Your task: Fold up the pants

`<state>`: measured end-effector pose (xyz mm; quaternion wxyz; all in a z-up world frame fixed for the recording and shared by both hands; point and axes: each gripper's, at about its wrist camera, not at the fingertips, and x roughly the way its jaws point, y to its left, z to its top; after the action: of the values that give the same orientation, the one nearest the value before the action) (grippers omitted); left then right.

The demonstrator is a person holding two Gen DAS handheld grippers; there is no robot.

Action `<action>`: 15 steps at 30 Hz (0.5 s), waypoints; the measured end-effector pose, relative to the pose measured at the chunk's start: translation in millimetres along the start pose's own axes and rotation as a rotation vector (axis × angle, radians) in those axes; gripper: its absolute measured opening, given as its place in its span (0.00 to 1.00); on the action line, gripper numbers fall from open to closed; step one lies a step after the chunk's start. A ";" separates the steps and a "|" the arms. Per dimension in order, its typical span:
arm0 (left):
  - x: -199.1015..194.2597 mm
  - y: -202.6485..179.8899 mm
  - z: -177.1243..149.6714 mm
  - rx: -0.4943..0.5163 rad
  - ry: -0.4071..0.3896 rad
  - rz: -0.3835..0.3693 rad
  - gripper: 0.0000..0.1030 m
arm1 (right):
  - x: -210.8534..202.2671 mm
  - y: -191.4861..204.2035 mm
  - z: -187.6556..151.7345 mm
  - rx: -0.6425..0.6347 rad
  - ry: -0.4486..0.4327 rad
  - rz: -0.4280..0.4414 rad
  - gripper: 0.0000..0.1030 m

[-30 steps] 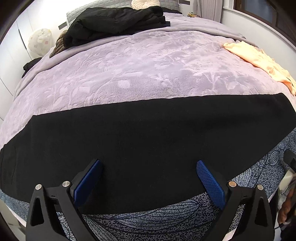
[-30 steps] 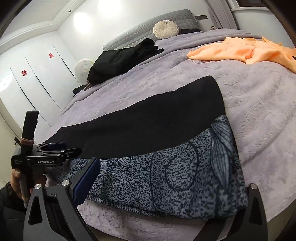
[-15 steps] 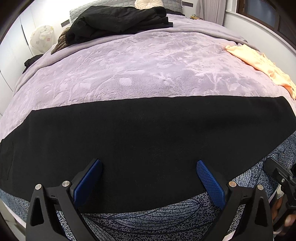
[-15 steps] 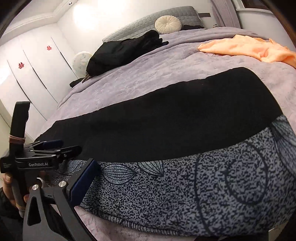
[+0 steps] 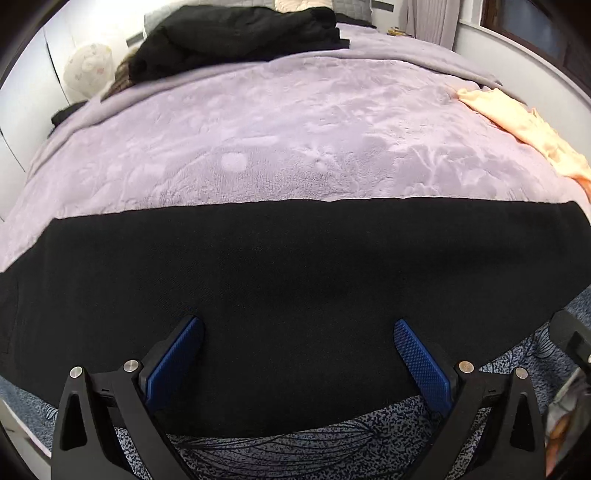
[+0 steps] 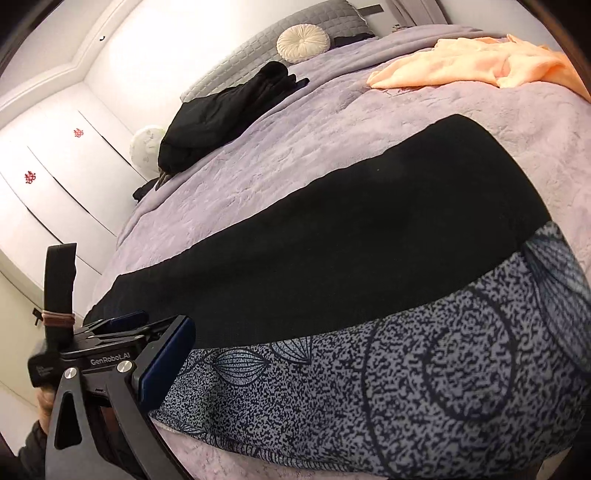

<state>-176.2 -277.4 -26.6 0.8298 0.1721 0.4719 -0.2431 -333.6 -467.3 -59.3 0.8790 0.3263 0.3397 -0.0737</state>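
The left gripper (image 5: 297, 354) was spread wide, its blue pads (image 5: 173, 363) standing apart over the near part of the black pants (image 5: 295, 288), with nothing held between them. In the right wrist view the same left gripper (image 6: 122, 325) appeared at the lower left, low over the left end of the pants, held by a hand whose contact with the cloth could not be determined. Of the right gripper, only the left finger with its blue pad (image 6: 166, 362) was visible; the opposite finger lay outside the frame, so whether it was spread or closed could not be told.

The black pants (image 6: 351, 251) lay flat and lengthwise across the near part of the bed, spread as one long dark band. Along their near edge lay a speckled grey patterned cloth (image 6: 406, 380) with leaf and circle outlines, partly under the black fabric and reaching the bed's edge.

Beyond the pants stretched the lilac embossed blanket (image 5: 277, 140). An orange garment (image 6: 472, 62) lay crumpled at the far right. A heap of black clothing (image 6: 225, 114) sat further back on the left. A round cream cushion (image 6: 303, 42) rested against a grey quilted pillow (image 6: 295, 26) at the head. White cupboard doors (image 6: 55, 177) with red marks stood on the left.
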 end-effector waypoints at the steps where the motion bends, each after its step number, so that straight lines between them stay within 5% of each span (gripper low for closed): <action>1: -0.4 -0.5 -0.7 0.000 -0.004 0.004 1.00 | 0.8 0.9 0.4 -0.010 0.006 -0.001 1.00; 3: 0.6 1.8 -0.9 -0.004 -0.005 -0.008 1.00 | 2.3 5.0 4.3 -0.029 0.002 -0.027 0.93; 5: 0.9 3.3 -1.7 0.001 -0.016 -0.016 1.00 | -2.0 9.8 7.2 -0.039 0.000 -0.107 0.32; 8: -0.8 2.1 -6.8 0.007 -0.054 -0.011 1.00 | -12.1 13.4 15.5 -0.006 -0.011 -0.074 0.19; 15: -6.6 3.2 -18.8 0.012 -0.157 -0.011 1.00 | -35.7 93.6 25.9 -0.204 -0.097 -0.086 0.15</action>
<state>-190.4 -263.6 -30.1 0.8618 0.1551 0.4049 -0.2633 -313.5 -414.1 27.1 0.9191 0.2164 0.3163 -0.0920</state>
